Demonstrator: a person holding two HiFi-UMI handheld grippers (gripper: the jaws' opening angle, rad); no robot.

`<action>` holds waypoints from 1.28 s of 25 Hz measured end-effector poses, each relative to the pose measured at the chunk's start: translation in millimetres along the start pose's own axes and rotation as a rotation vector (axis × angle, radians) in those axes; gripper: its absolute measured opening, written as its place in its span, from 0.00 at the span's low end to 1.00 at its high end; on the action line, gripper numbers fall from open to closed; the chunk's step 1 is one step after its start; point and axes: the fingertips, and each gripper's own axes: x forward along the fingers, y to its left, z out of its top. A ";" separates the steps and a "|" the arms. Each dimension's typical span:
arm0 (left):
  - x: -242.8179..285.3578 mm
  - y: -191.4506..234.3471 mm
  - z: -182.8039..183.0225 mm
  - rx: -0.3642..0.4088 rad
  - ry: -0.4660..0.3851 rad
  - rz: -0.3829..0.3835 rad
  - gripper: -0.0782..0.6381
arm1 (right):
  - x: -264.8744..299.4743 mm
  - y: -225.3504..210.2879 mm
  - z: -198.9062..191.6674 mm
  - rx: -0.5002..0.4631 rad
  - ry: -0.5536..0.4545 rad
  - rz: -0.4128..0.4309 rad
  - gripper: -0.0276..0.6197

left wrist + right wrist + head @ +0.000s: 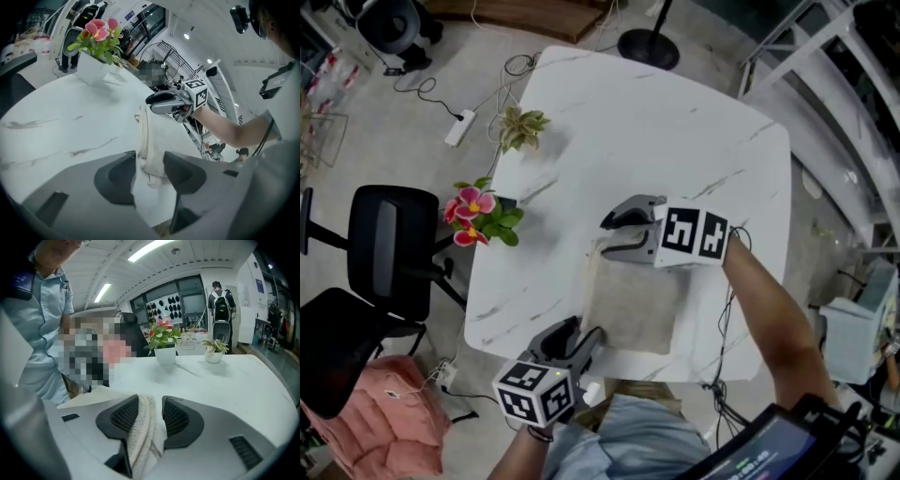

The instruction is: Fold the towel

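The round-cornered stone-look table top (675,122) in front of you is white, streaked with thin grey veins. The folded terry towel (633,305) on it is plain pale beige with no print. Your left gripper (584,336) and your right gripper (616,234) both have light grey shells and black pads with a fine grid texture. Each marker cube (694,234) is white with bold black square patterns. The potted flowers (101,30) are pink over green leaves, in a white pot (93,70). The swivel chair (384,248) is black, the soft bundle (384,412) below it is salmon pink, and your shirt (619,441) is light blue.
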 end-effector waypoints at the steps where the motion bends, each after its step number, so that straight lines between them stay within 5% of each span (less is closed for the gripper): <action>1: -3.8 2.8 0.7 -0.004 -0.008 0.009 0.38 | -1.1 -0.6 -0.6 -0.001 0.004 -0.008 0.31; 5: -4.2 21.0 -2.6 -0.037 -0.005 0.074 0.36 | 10.4 -2.5 -16.1 -0.037 0.078 -0.055 0.31; 9: -0.1 17.5 -0.6 0.021 0.024 0.078 0.34 | 4.5 -3.3 -8.6 -0.070 0.106 -0.078 0.32; 14: -21.6 15.0 -1.2 0.086 0.040 0.045 0.38 | -28.0 11.2 1.5 -0.022 0.130 0.010 0.37; 17: -40.5 21.8 2.8 0.108 0.030 0.048 0.38 | -51.4 11.0 12.8 0.024 0.081 -0.029 0.37; 22: -80.6 20.8 36.5 0.149 -0.075 0.036 0.37 | -84.4 11.1 60.2 0.042 -0.075 -0.248 0.34; 26: -127.5 5.7 86.2 0.233 -0.218 0.024 0.35 | -117.8 50.2 135.4 0.046 -0.308 -0.421 0.34; 32: -215.8 -60.6 174.7 0.440 -0.523 0.005 0.28 | -169.0 114.4 225.5 0.047 -0.543 -0.871 0.28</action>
